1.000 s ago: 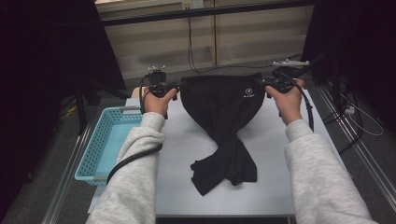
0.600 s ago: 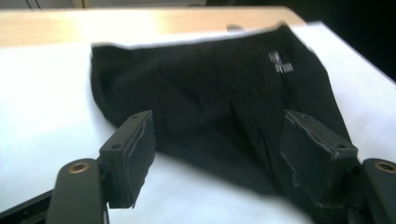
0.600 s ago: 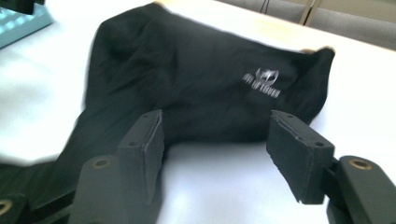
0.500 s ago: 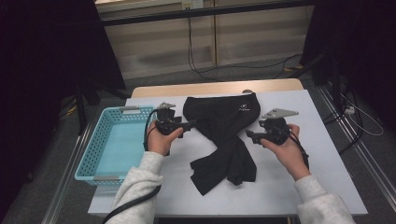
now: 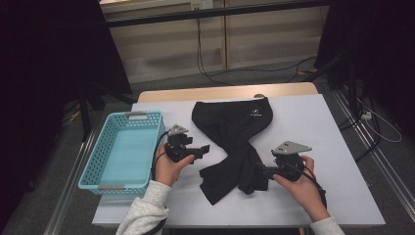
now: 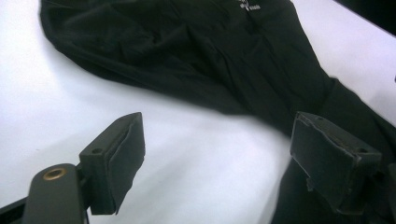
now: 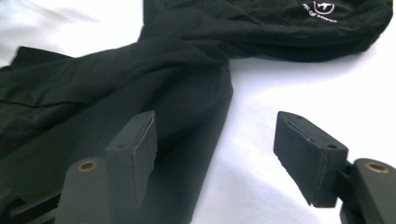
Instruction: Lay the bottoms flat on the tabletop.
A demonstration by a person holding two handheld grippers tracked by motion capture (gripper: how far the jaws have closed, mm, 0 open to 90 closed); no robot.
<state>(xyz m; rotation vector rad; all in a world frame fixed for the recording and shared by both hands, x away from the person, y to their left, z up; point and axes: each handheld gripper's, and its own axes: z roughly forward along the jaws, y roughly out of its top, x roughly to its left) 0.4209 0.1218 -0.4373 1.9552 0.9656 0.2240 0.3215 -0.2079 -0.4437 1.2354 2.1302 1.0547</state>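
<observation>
both tools (image 5: 204,148) (image 5: 260,170) dropped back, jaws just spread apart — black garment (image 5: 235,142) lies twisted, released.

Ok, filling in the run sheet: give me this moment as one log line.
left tongs: open, empty | right tongs: open, at garment's edge | black garment: twisted on white table | blue basket: left

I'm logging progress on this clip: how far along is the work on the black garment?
Done: the black fabric garment lies on the white table, its waist end spread flat. In hand: both claws, left and right, jaws just opened and holding nothing, flank its twisted lower end. Left: straightening that end; the light blue plastic basket holds nothing.
</observation>
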